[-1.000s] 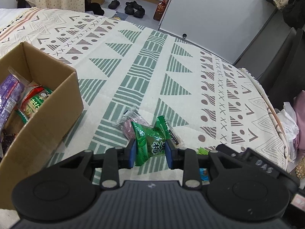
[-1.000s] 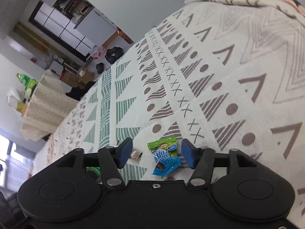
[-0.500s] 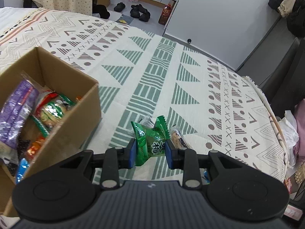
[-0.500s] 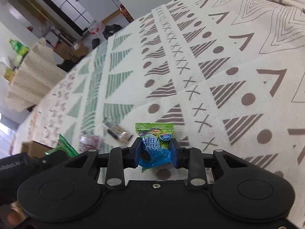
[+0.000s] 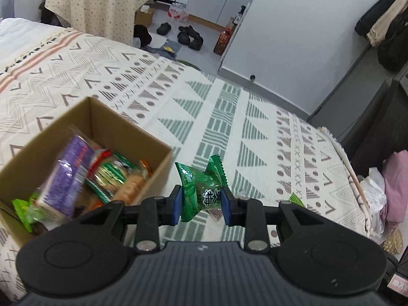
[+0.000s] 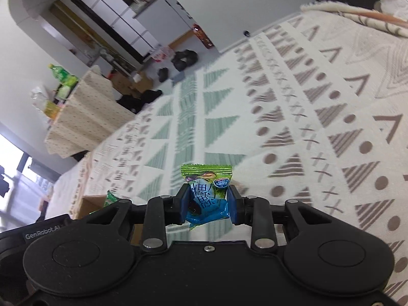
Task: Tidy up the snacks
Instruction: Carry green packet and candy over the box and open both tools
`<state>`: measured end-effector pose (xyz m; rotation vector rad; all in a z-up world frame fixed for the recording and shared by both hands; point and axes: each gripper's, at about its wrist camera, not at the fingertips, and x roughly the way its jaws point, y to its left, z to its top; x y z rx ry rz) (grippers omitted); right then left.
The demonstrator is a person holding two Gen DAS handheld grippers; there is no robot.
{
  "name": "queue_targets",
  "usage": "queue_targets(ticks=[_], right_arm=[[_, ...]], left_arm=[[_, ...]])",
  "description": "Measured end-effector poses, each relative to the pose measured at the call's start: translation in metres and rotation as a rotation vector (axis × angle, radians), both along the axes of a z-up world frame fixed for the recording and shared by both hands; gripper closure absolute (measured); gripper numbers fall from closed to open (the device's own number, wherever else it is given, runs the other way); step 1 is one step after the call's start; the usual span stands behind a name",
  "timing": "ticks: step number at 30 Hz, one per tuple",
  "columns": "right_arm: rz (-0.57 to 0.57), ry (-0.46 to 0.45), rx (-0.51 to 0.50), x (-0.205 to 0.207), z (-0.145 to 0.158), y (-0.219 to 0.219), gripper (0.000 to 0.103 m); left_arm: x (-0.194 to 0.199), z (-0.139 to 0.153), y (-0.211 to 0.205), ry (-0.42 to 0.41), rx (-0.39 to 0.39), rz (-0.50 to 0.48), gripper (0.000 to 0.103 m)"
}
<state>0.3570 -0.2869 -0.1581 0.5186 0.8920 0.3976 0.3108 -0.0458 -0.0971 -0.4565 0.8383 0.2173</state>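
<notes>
Green candy wrapper (image 5: 201, 191); blue-and-green candy wrapper (image 6: 207, 196); brown cardboard box (image 5: 153, 140); cream bedspread (image 5: 255, 127) patterned with green and brown triangles.

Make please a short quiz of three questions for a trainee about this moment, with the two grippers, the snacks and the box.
1. True or false: the left gripper is shut on a green snack packet.
2. What does the right gripper hold? A) nothing B) a blue and green snack packet C) a purple pack
3. Fill in: in the left wrist view, the cardboard box lies to the ____ of the held packet.

Key:
1. True
2. B
3. Left; it already holds several snacks, among them a purple pack.
</notes>
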Motion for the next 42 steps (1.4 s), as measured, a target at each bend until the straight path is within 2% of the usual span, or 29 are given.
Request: queue_targets(ticks=[10,25,28,34,42], right_arm=[[0.034,-0.065,0.001,-0.015,0.026,0.032,0.073],[0.151,-0.116,-0.018,-0.037,0.042,0.107,0.073],[0.176,-0.122,-0.026,-0.041,0.043,0.123,0.073],[0.216,-0.126,-0.044,-0.047,0.042,0.15,0.073],[0.238,-0.135,-0.049,-0.053,0.041,0.169,0.072]], left_arm=[[-0.023,0.018,0.05,-0.027,-0.001,0.08,0.072],[-0.043,-0.001,0.11,0.041,-0.057,0.133,0.069],[-0.047,-0.001,0.12,0.044,-0.055,0.135,0.064],[-0.052,-0.001,0.137,0.052,-0.064,0.146,0.062],[-0.062,0.005,0.143,0.055,-0.032,0.138,0.044]])
